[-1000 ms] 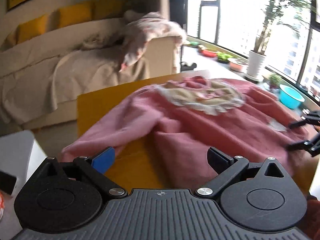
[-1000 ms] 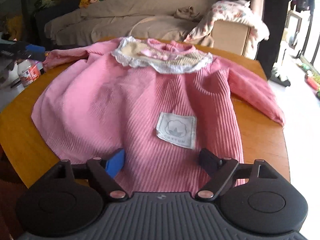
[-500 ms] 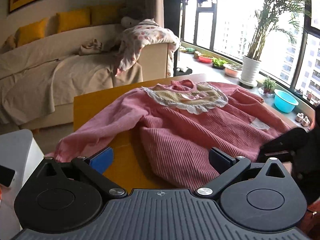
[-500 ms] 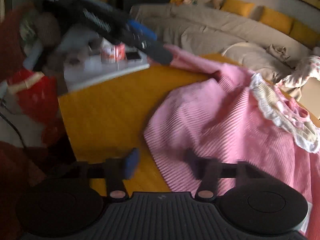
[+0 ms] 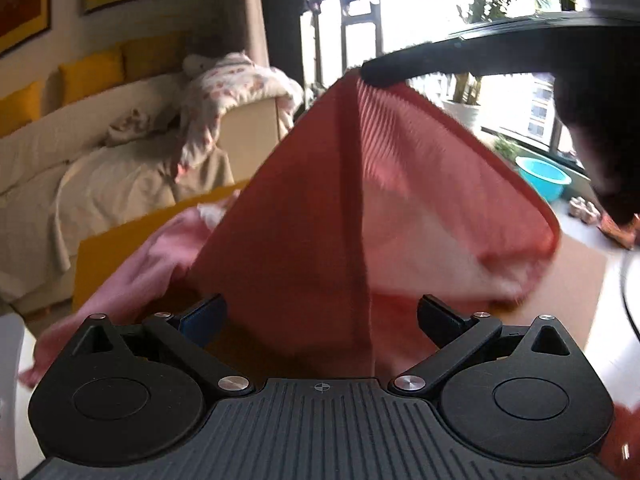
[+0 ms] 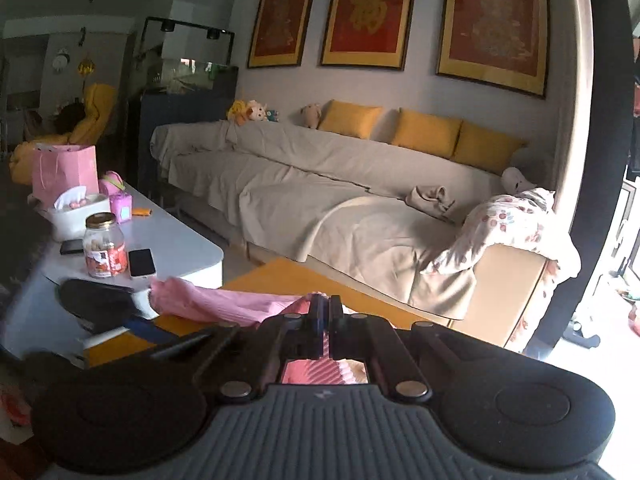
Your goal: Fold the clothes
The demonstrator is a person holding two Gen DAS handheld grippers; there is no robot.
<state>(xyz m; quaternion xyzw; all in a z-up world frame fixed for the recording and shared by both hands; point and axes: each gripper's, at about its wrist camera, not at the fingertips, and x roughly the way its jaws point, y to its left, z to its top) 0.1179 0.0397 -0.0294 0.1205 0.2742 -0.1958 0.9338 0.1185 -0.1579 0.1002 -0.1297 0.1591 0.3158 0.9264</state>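
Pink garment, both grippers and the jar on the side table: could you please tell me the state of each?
Pink garment: one edge lifted into a peak, the rest on the table.
Right gripper: shut on the pink garment.
Left gripper: open, holding nothing.
Jar: upright, lid on.

Daylight floods in from the windows (image 5: 420,12), blown out to white glare, and backlights the motion-blurred pink garment (image 5: 360,208). The right wrist view is dimmer, with fisheye bending and dark vignetting at its edges.
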